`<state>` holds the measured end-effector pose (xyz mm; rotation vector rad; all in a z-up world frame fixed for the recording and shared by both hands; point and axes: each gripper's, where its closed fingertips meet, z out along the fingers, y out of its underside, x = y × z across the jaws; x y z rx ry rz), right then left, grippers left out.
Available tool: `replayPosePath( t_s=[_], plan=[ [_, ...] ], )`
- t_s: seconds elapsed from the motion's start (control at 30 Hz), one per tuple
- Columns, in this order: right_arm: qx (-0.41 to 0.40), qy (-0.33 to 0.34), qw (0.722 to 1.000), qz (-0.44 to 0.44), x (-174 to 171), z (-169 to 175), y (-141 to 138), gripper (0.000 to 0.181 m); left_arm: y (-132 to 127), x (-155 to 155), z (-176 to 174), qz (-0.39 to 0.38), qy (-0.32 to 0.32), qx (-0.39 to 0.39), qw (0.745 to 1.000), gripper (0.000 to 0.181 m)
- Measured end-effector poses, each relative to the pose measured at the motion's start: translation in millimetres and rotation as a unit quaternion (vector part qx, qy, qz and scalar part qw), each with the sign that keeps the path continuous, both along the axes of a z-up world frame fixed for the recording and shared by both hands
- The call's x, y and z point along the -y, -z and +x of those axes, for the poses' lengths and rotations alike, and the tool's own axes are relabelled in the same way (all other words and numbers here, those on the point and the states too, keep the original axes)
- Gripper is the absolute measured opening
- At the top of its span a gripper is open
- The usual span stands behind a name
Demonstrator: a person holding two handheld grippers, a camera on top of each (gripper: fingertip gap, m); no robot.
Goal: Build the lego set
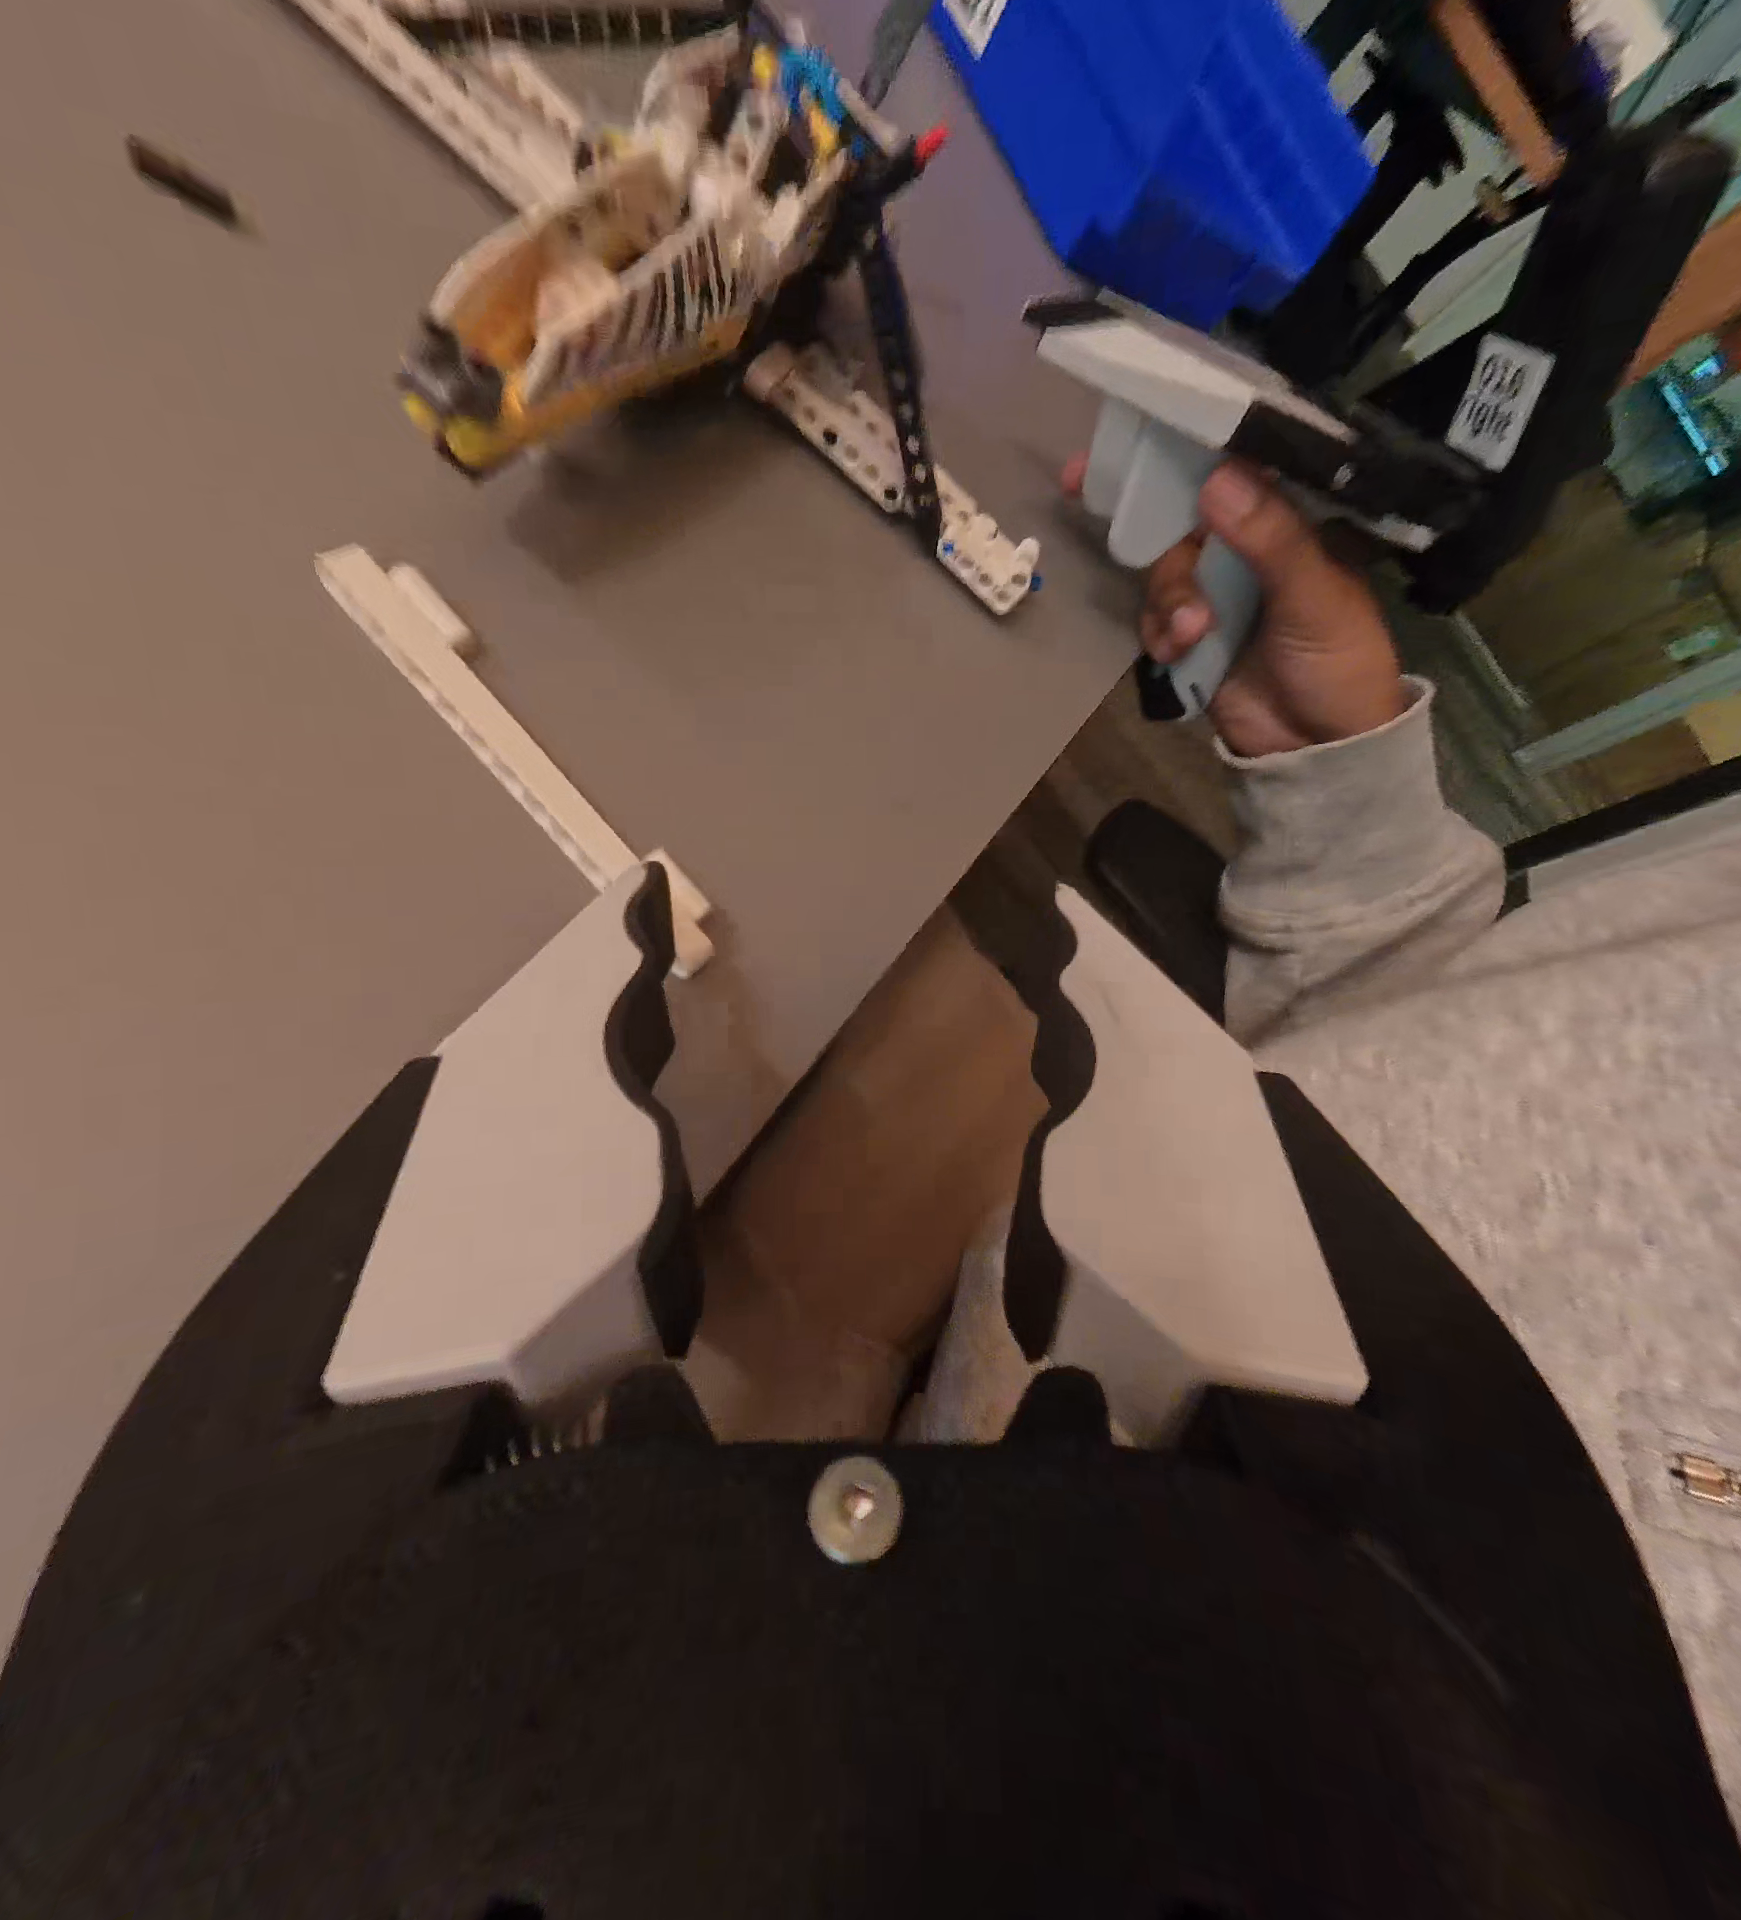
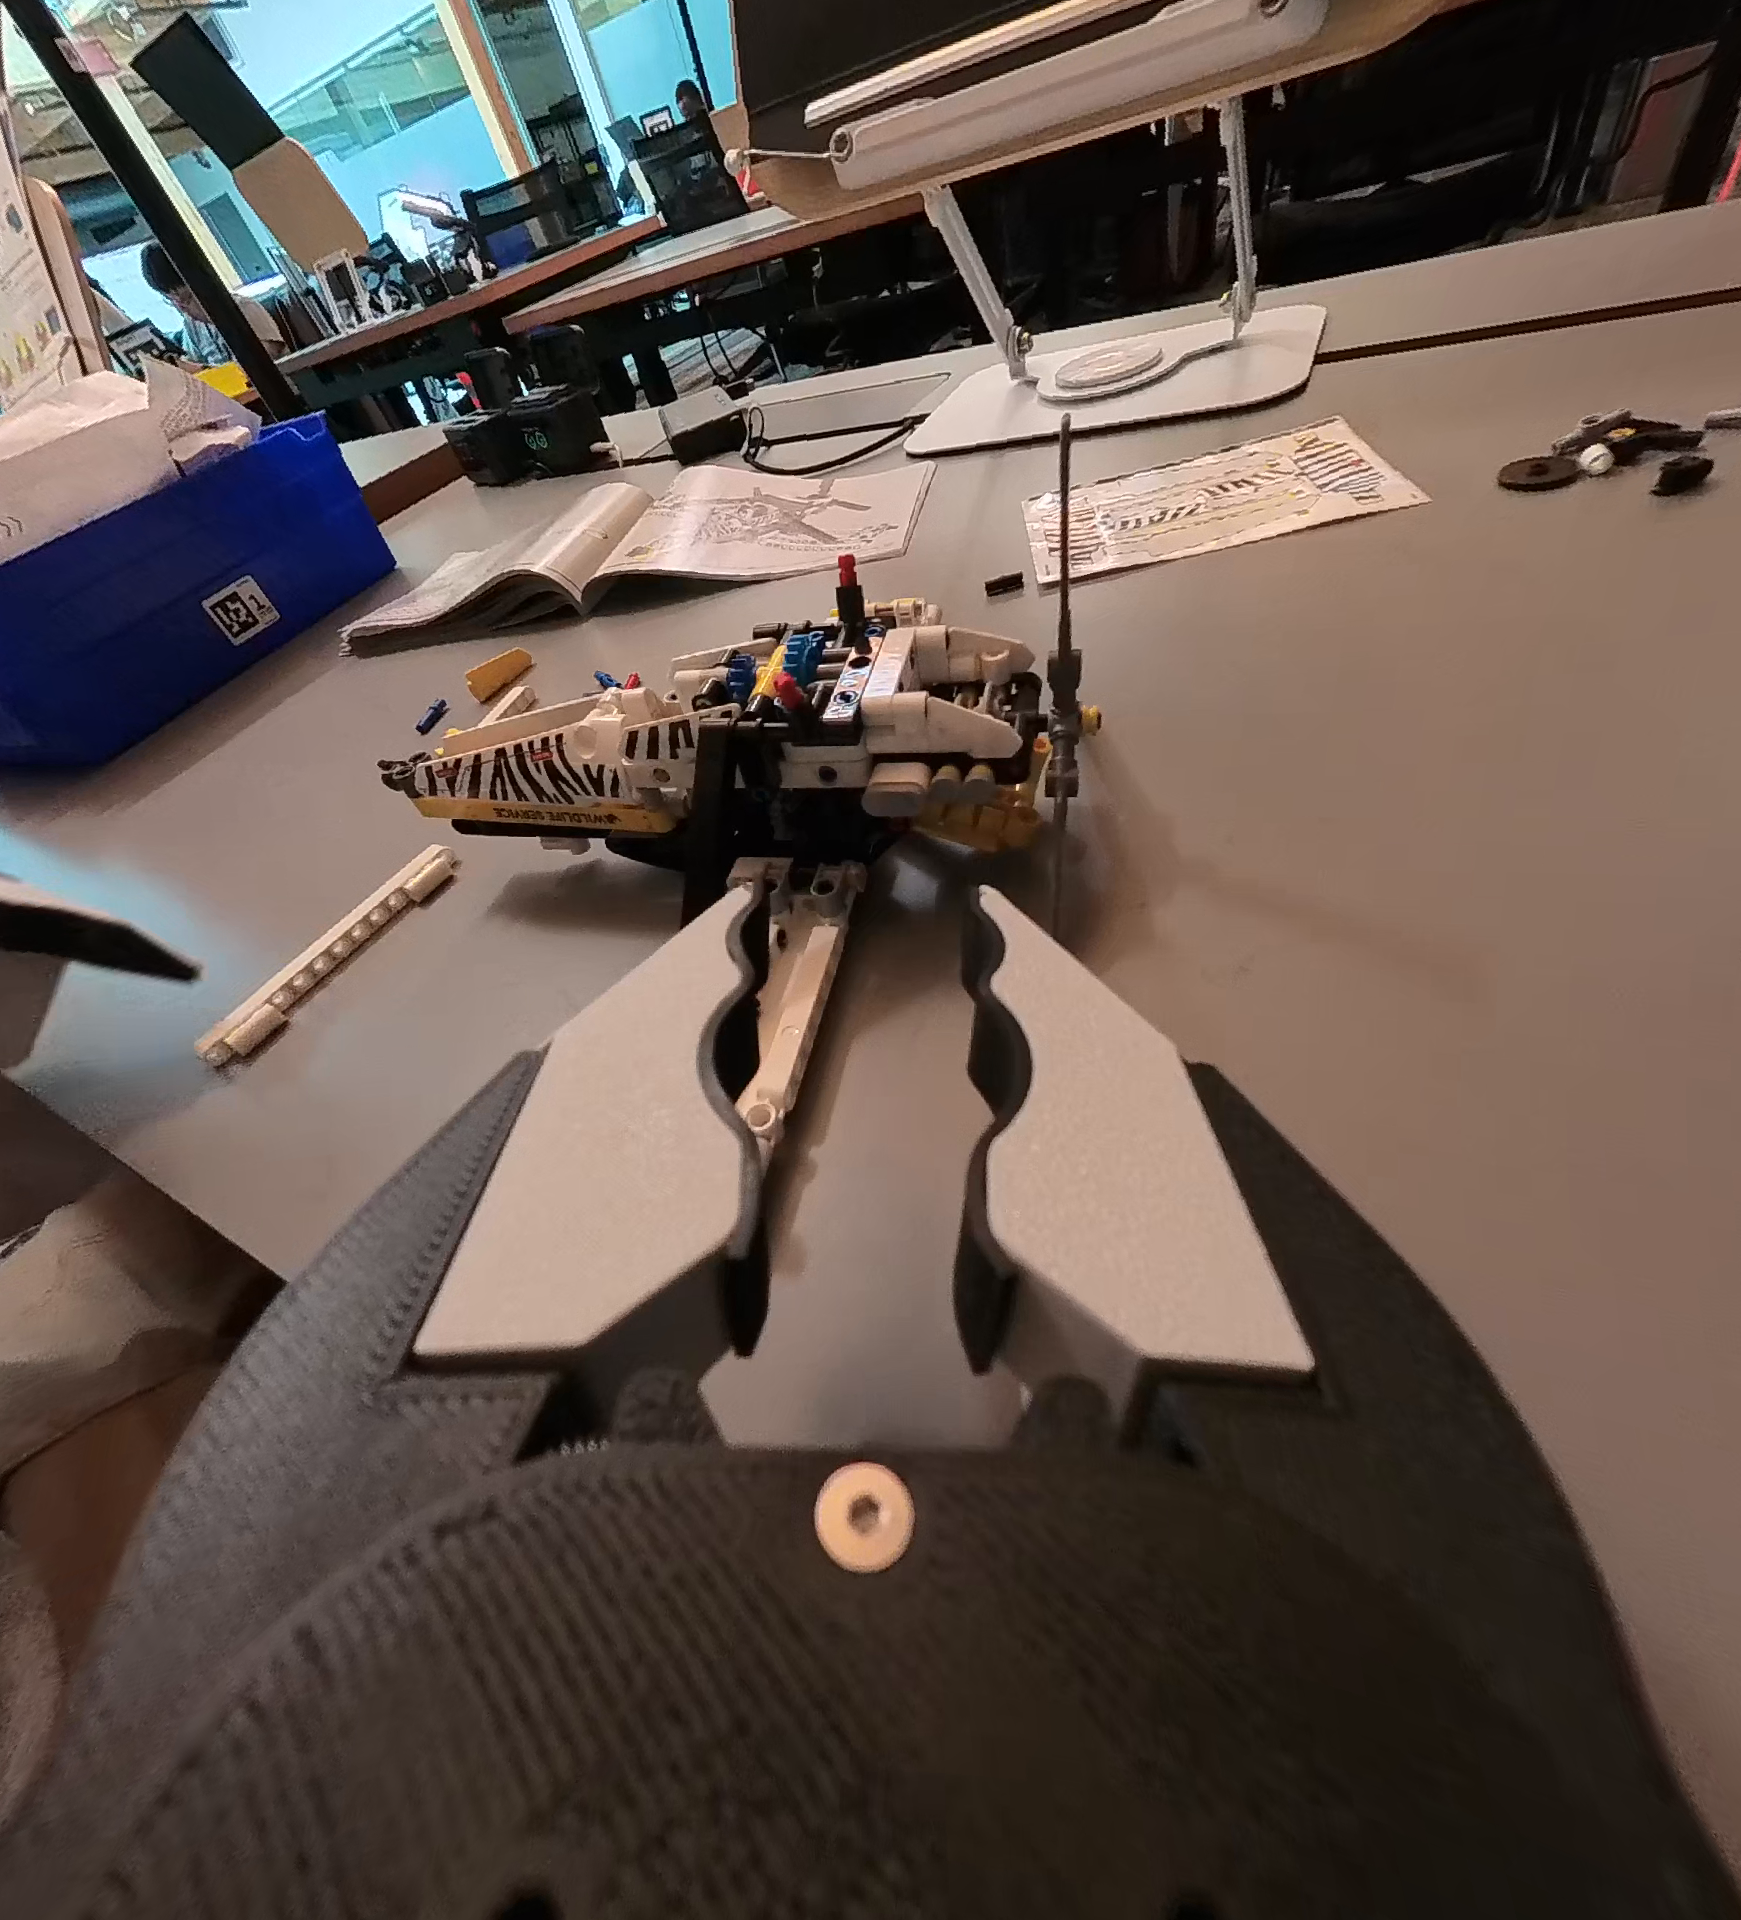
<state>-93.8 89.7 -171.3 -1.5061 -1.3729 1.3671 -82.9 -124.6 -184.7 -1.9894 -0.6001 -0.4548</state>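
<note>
A part-built lego helicopter (image 2: 741,748), white with zebra stripes and a yellow underside, lies on the grey table (image 2: 1365,935). Its white tail boom (image 2: 793,1018) runs back between the fingers of my right gripper (image 2: 861,914), which is open around it, the boom close to the left finger. A long white beam (image 2: 326,956) lies loose to the left. In the left wrist view the helicopter (image 1: 637,260) is blurred and far off. My left gripper (image 1: 855,914) is open and empty at the table edge, its left fingertip over the white beam's (image 1: 492,727) near end. The hand-held right gripper (image 1: 1115,416) shows there too.
A blue bin (image 2: 149,603) holding paper stands at the left. An open instruction booklet (image 2: 637,540) and a sticker sheet (image 2: 1219,509) lie behind the model. Small loose parts (image 2: 1614,447) sit at the far right. A monitor stand (image 2: 1105,374) is at the back. Left tips and right tips are each some 12 cm from the helicopter (image 1: 637,260).
</note>
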Motion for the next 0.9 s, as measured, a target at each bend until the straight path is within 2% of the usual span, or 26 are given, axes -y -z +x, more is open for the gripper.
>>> replayPosePath(
  t_s=[0.07, 0.13, 0.2, 0.27, 0.37, 0.43, 0.5, 0.7, 0.83, 0.9],
  plan=[
    [-0.001, 0.000, 1.000, -0.002, -0.3, 0.0, -0.3, 0.035, -13.5, 5.8, -22.1, 0.020, -0.023, -0.021, 0.999, 0.063],
    [-0.001, 0.000, 1.000, -0.003, -0.4, 0.0, -0.4, 0.035, -19.9, 17.7, -64.2, 0.017, -0.074, -0.057, 0.995, 0.055],
    [0.000, 0.000, 1.000, -0.003, -0.5, -0.2, -0.2, 0.035, -12.1, 32.6, -117.6, -0.023, -0.139, -0.083, 0.987, 0.050],
    [0.002, 0.000, 1.000, -0.002, -0.3, -0.4, 0.5, 0.035, 0.4, 40.9, -160.4, -0.067, -0.172, -0.089, 0.979, 0.049],
    [0.003, 0.001, 1.000, -0.002, -0.6, -0.6, 0.7, 0.035, 18.2, 44.3, -204.4, -0.136, -0.206, -0.119, 0.962, 0.048],
    [0.001, 0.002, 1.000, -0.003, -0.7, -0.3, 0.3, 0.035, 32.2, 48.4, -216.2, -0.203, -0.212, -0.144, 0.945, 0.042],
    [-0.006, 0.004, 1.000, -0.002, -0.8, 0.4, -1.0, 0.033, 36.3, 47.4, -220.9, -0.230, -0.217, -0.170, 0.933, 0.037],
    [-0.019, 0.009, 1.000, 0.021, 1.0, 2.0, -3.1, 0.029, 40.1, 44.2, -227.6, -0.258, -0.222, -0.203, 0.918, 0.028],
    [-0.019, 0.009, 0.999, 0.024, 1.1, 2.1, -3.0, 0.029, 39.6, 47.6, -228.9, -0.256, -0.228, -0.201, 0.918, 0.016],
    [-0.019, 0.009, 1.000, 0.021, 0.9, 2.1, -3.2, 0.029, 40.1, 48.2, -228.3, -0.249, -0.226, -0.196, 0.921, 0.004]
  ],
)
